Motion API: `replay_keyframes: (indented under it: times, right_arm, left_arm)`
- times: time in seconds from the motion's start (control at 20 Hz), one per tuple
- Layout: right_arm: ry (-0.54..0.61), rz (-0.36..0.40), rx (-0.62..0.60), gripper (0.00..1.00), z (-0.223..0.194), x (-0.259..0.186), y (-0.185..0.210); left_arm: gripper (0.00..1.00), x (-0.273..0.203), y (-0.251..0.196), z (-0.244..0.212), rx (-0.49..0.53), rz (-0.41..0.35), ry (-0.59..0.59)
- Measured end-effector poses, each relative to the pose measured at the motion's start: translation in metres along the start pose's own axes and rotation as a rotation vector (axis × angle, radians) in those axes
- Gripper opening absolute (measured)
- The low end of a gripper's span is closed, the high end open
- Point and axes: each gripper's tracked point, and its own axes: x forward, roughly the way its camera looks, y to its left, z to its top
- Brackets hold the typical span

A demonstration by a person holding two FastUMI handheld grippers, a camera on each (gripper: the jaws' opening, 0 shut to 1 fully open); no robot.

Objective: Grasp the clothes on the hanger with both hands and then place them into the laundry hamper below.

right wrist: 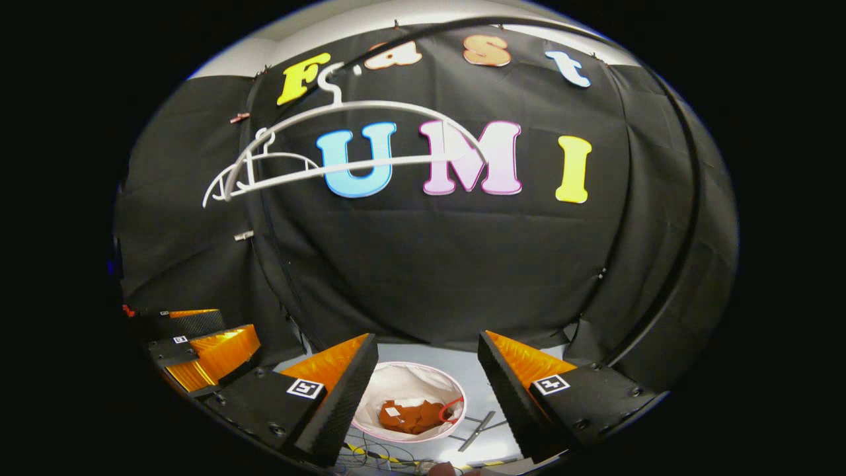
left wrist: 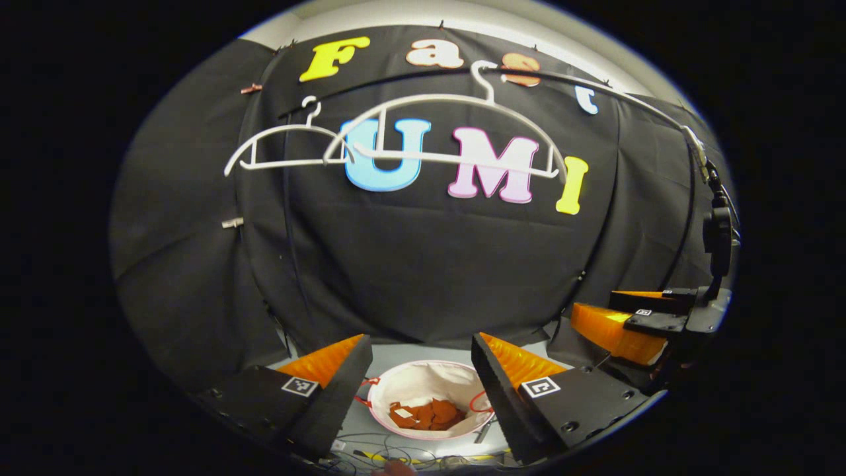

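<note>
Hanging wide apart above the laundry hamper, the left gripper and right gripper both stand open and hold nothing. The clothes, a rust-brown bundle, lie crumpled at the bottom of the hamper, which stands on the floor below. Two white hangers hang bare on the rail. The drop looks done; a good finish would be drawing both grippers straight back, clear of the hamper's rim.

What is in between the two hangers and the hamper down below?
Nothing. In both views the hangers are bare and the wall's black cloth shows behind that gap. The orange clothes already lie in the hamper.
</note>
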Motion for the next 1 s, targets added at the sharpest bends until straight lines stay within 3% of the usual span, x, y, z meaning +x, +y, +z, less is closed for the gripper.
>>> replay_keyframes:
  times: [0.3, 0.55, 0.65, 0.8, 0.9, 1.0]
  right_arm:
    - [-0.139, -0.011, -0.023, 0.98, 0.043, -0.084, 0.004]
    - [-0.263, -0.037, -0.015, 0.98, 0.087, -0.149, 0.001]
    - [-0.315, -0.056, -0.025, 0.98, 0.102, -0.175, 0.0]
    - [-0.351, -0.079, -0.042, 1.0, 0.111, -0.197, 0.001]
    - [-0.362, -0.089, -0.031, 0.93, 0.113, -0.213, 0.002]
    - [-0.386, -0.099, -0.023, 0.94, 0.118, -0.231, -0.002]
  left_arm:
    - [0.95, -0.076, -0.018, 0.04, -0.011, -0.023, -0.133]
    - [0.92, -0.137, -0.023, 0.08, 0.038, -0.02, -0.26]
    - [0.95, -0.154, -0.027, 0.092, 0.043, -0.029, -0.297]
    - [0.92, -0.175, -0.024, 0.101, 0.054, -0.034, -0.332]
    - [0.92, -0.183, -0.022, 0.103, 0.052, -0.035, -0.335]
    - [0.92, -0.191, -0.021, 0.106, 0.042, -0.04, -0.338]
